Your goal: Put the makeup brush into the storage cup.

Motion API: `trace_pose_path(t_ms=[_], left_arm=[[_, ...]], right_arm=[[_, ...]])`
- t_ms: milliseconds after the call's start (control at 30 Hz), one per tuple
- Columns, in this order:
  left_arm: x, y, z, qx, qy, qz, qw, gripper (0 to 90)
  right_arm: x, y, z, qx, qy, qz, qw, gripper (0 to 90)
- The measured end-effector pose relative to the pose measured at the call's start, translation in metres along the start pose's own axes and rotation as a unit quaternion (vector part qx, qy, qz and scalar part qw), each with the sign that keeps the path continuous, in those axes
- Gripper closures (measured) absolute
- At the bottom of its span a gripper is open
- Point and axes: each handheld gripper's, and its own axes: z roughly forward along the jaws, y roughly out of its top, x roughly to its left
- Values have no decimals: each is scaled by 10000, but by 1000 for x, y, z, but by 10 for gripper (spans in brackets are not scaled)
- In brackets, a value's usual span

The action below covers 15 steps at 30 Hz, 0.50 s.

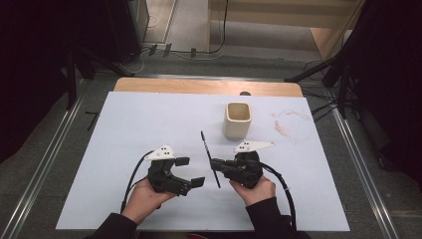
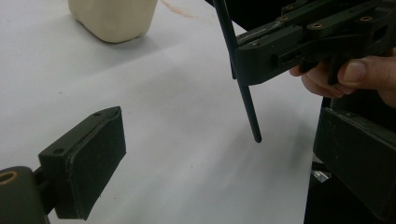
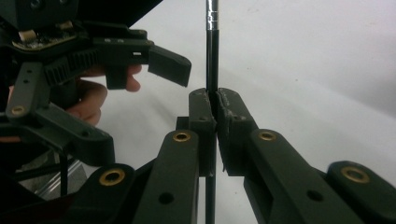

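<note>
Right hand-held gripper (image 1: 215, 165) pinches a thin black stick (image 1: 209, 158) tight between its jaws, holding it just above the white tabletop (image 1: 124, 129). Left hand-held gripper (image 1: 190, 172) has its jaws spread wide with nothing in them, close beside the stick. A cream cup (image 1: 238, 119) stands behind, well apart. Red smudges (image 1: 288, 124) mark the tabletop. No writing can be read.

In the right gripper view the black rod (image 3: 212, 56) runs off the top edge, and its middle stretch is hidden between the clamped pads of the right gripper (image 3: 214, 121) — the upper tip cannot be seen. In the left gripper view the cream cup (image 2: 114, 18) is cut by the top edge, its rim out of frame — and the left gripper (image 2: 210, 154) has its right-hand jaw cropped at the border.
</note>
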Motion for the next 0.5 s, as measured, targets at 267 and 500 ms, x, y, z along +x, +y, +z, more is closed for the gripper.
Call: trace_pose_path(t_ms=[267, 500], left_arm=[[-3, 0, 10, 23, 9, -58, 10000, 25], [-4, 1, 15, -17, 38, -118, 9999, 25]], right_arm=[[4, 0, 2, -181, -64, 16, 9998, 865], [7, 2, 6, -285, -60, 85, 9995, 865]])
